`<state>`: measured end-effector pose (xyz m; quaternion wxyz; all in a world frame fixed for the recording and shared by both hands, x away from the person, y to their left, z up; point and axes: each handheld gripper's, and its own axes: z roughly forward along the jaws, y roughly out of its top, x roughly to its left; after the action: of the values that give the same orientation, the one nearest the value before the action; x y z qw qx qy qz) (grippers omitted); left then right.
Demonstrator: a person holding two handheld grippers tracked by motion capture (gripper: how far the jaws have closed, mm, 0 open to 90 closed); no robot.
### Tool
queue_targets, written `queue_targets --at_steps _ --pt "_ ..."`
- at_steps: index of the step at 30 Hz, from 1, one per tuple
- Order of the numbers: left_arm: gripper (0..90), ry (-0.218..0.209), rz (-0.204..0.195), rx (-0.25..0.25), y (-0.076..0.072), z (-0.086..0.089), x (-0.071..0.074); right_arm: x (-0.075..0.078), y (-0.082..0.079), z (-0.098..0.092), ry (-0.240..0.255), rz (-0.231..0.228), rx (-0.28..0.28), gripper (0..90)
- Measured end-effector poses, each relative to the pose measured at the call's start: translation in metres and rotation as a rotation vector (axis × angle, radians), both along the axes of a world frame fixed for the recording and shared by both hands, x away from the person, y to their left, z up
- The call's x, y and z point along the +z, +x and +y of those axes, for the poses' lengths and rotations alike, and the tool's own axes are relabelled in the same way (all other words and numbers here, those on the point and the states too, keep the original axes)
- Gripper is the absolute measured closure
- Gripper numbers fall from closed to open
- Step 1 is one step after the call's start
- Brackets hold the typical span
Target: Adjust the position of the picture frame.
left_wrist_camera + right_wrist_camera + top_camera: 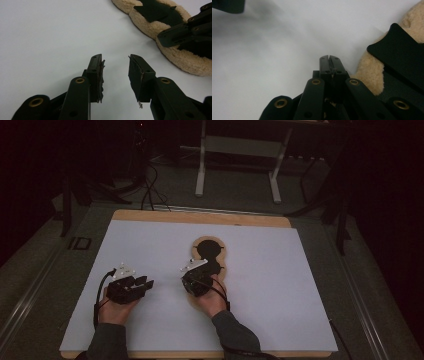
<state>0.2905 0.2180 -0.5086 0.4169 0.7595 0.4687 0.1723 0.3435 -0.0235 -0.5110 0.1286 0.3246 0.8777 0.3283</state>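
Observation:
A tan fleece pad (207,250) with black inserts lies lengthwise at the middle of the white sheet (280,285). My right gripper (187,275) rests over the pad's near left edge. Its jaws are shut with nothing between them, as the right gripper view shows (329,58), with the fleece (369,72) and a black insert (399,57) just to its right. My left gripper (147,284) sits on the sheet to the left of the pad, pointing right toward it. Its jaws stand open and empty (115,58). The pad (150,26) and the right gripper (190,30) lie beyond them.
The white sheet covers a wooden tabletop (200,216), bare at its far edge. Behind the table stands a pale metal frame (201,170), with cables on the dark floor. Wide bare sheet lies right of the pad and toward the far side.

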Motion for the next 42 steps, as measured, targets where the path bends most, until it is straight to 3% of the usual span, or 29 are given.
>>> queue_targets --at_steps 11,23,42 --pt "64.3 0.002 0.001 -0.001 0.0 0.0 0.0 -0.004 0.0 0.002 -0.034 -0.002 0.006 90.0" --pt "64.2 0.003 0.0 -0.002 0.0 0.001 0.0 0.0 -0.004 0.009 -0.131 -0.008 0.022 90.0" --pt "64.0 0.002 -0.001 0.004 0.0 0.002 0.0 0.004 -0.01 0.007 -0.208 0.011 0.062 90.0"
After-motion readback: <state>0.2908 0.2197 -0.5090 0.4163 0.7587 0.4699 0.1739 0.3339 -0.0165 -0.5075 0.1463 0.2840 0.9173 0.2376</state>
